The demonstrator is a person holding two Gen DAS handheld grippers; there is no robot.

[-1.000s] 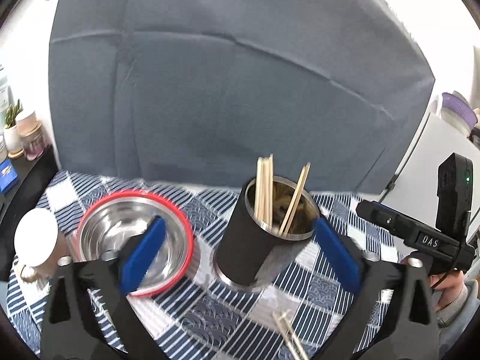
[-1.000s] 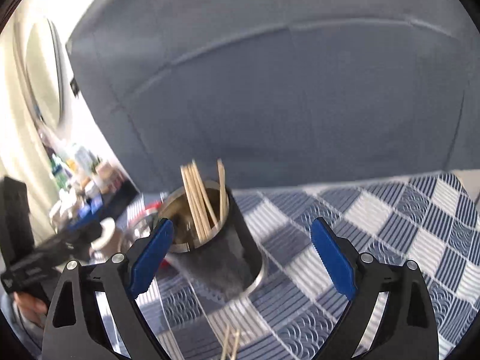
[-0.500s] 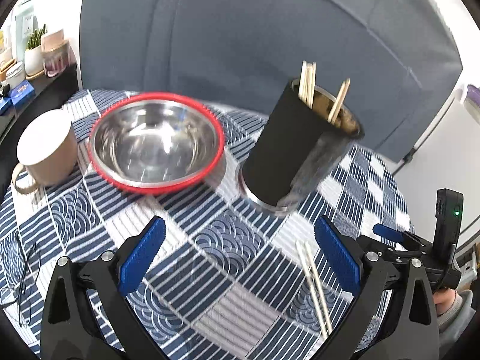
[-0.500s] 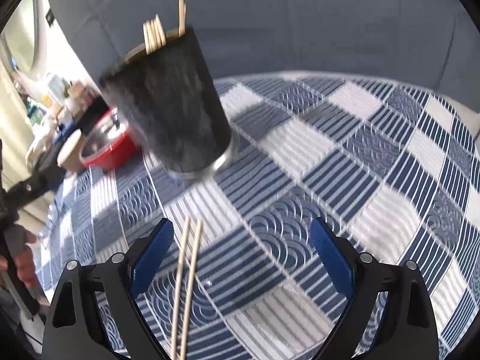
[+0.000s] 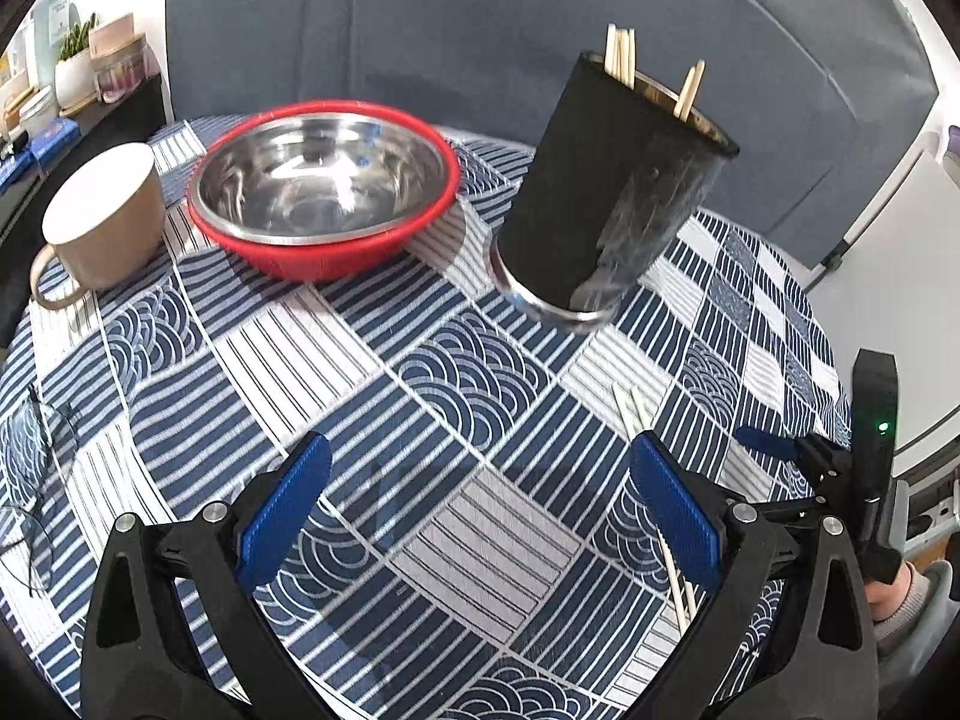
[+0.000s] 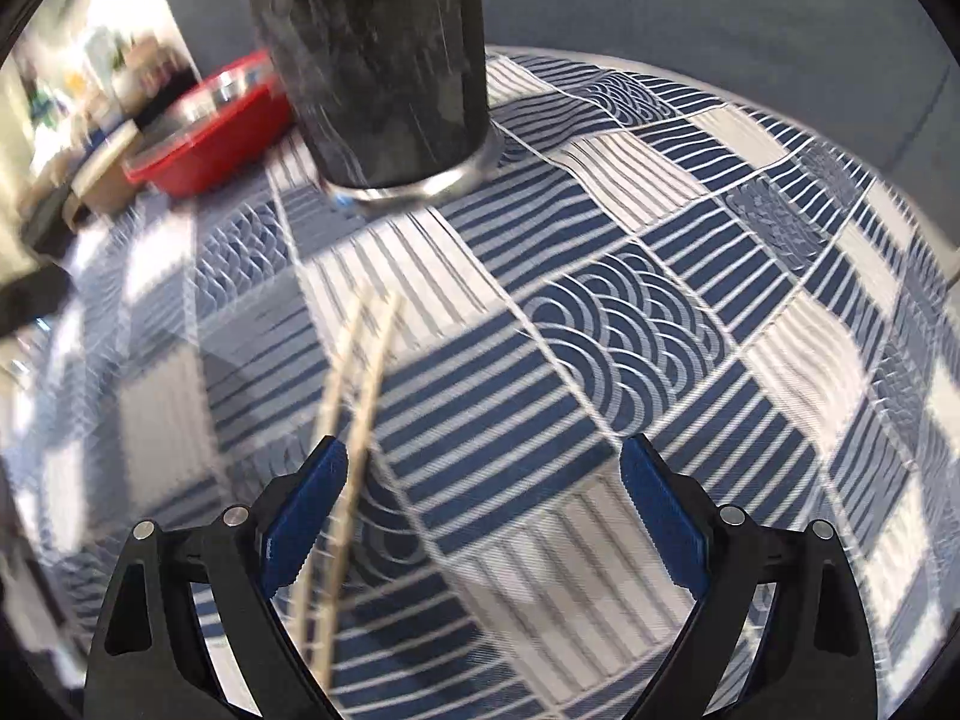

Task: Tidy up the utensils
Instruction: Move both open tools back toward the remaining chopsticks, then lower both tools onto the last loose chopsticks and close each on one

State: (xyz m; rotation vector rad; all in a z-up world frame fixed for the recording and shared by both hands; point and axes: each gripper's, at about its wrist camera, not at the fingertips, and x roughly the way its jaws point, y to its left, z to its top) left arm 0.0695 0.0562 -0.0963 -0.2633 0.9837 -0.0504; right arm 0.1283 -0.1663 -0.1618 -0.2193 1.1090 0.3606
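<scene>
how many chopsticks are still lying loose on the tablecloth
2, lying side by side on the tablecloth in front of the black holder: loose chopsticks, beside the right tongs' left finger. More stand inside the holder.

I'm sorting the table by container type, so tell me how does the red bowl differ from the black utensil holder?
The red bowl is wide and shallow; the black utensil holder is tall and narrow. The bowl is empty, while the holder has chopsticks standing in it. The bowl is red outside; the holder is black outside. Both have shiny metal interiors and stand on the blue patterned tablecloth.
</scene>
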